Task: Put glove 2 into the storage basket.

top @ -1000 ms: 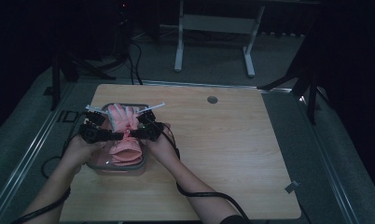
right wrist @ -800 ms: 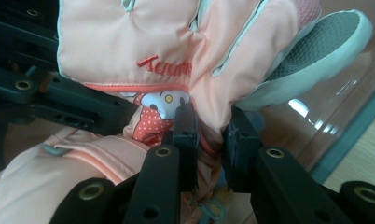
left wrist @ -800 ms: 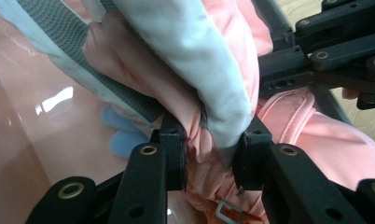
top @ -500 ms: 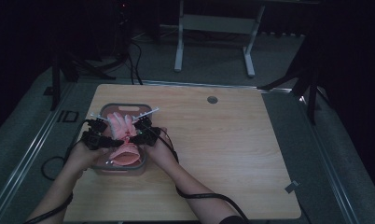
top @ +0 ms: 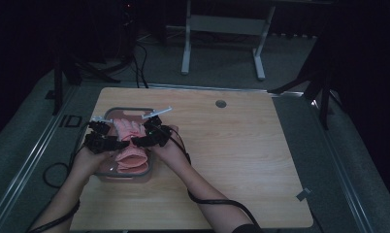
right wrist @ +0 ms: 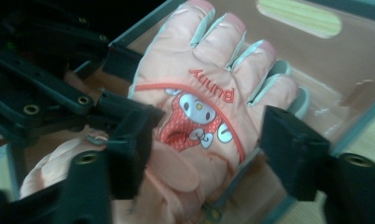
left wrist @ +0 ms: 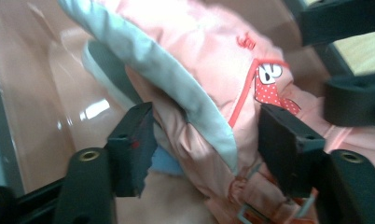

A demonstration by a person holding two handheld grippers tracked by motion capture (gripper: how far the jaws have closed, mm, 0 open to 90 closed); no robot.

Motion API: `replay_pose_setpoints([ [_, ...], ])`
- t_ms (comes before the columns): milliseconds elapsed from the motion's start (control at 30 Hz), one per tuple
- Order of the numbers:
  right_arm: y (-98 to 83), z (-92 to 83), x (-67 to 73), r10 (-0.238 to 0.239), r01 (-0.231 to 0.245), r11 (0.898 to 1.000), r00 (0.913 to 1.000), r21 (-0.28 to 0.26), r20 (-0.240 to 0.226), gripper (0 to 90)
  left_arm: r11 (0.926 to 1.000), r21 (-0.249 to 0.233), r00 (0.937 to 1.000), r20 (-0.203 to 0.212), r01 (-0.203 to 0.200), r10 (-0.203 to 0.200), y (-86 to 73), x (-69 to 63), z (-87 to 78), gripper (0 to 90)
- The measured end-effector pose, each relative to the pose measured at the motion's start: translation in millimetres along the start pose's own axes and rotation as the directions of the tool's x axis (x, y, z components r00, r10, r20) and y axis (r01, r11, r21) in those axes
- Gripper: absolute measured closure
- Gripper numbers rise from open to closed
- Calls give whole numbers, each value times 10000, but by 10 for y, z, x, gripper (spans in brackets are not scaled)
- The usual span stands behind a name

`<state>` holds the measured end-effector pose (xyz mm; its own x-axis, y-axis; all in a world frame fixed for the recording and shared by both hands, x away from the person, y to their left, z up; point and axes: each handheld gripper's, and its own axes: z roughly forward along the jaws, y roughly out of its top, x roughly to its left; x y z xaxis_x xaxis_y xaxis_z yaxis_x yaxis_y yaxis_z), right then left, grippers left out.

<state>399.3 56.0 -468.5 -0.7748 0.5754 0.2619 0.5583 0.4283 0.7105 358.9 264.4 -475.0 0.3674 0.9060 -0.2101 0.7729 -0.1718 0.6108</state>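
The high view was dim, its surroundings sinking into near black, with the wooden table [top: 241, 160] the one lit surface. Both gripper views were bright but soft, washed in pink, with glare on the tray wall [left wrist: 94, 109] and blurred near edges.

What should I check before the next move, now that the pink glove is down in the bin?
1. Pink glove lies inside the clear bin: ok.
2. Left gripper jaws have just been opening, and the glove cuff sits between them without being squeezed: ok.
3. Right gripper jaws have just been opening and straddle the glove with gaps at both pads: ok.
4. Glove lies flat: not ok, bunched.
5. Second glove underneath: cannot tell.
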Motion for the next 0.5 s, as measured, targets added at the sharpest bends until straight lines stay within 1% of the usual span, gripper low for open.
replay_pose_setpoints([
  [33,-1,-24,-15,-72,72,10000,9999,14,-146,254,9998,-191,9999,-109,-46,44,4,-8,-12,283],
  [67,1,-57,-35,6,-9,10000,9996,-94,-274,232,9989,-473,9999,-166,-39,31,7,-13,-34,244],
  [133,1,-126,-75,100,-109,9997,9991,-211,-421,208,9964,-844,10000,-54,-85,80,16,-13,-96,172],
  [167,-1,-152,-93,78,-88,9997,9989,-226,-453,206,9935,-1133,9999,-44,-122,118,19,-18,-136,139],
  [200,-3,-178,-107,35,-44,9998,9990,-208,-438,204,9899,-1402,9997,54,-220,230,23,-36,-188,120],
  [233,-9,-210,-127,68,-80,9997,9987,-234,-505,198,9878,-1529,9994,156,-285,312,27,-52,-220,84],
  [300,-21,-258,-153,43,-61,9995,9983,-310,-574,195,9797,-1946,9978,364,-479,560,33,-112,-311,71],
  [333,-27,-289,-166,-16,-3,9994,9985,-343,-546,194,9758,-2129,9970,481,-498,614,35,-146,-354,71],
  [367,-34,-319,-180,-58,38,9994,9985,-352,-543,193,9695,-2397,9952,686,-519,702,37,-196,-399,71],
  [400,-43,-356,-195,-57,34,9994,9981,-359,-620,187,9662,-2517,9932,851,-552,789,39,-239,-428,71],
  [433,-52,-384,-206,-99,76,9993,9979,-358,-645,182,9641,-2587,9921,910,-597,858,39,-275,-447,71],
  [500,-71,-436,-222,-206,187,9992,9982,-341,-568,180,9586,-2721,9892,940,-833,1126,39,-383,-482,71],
])
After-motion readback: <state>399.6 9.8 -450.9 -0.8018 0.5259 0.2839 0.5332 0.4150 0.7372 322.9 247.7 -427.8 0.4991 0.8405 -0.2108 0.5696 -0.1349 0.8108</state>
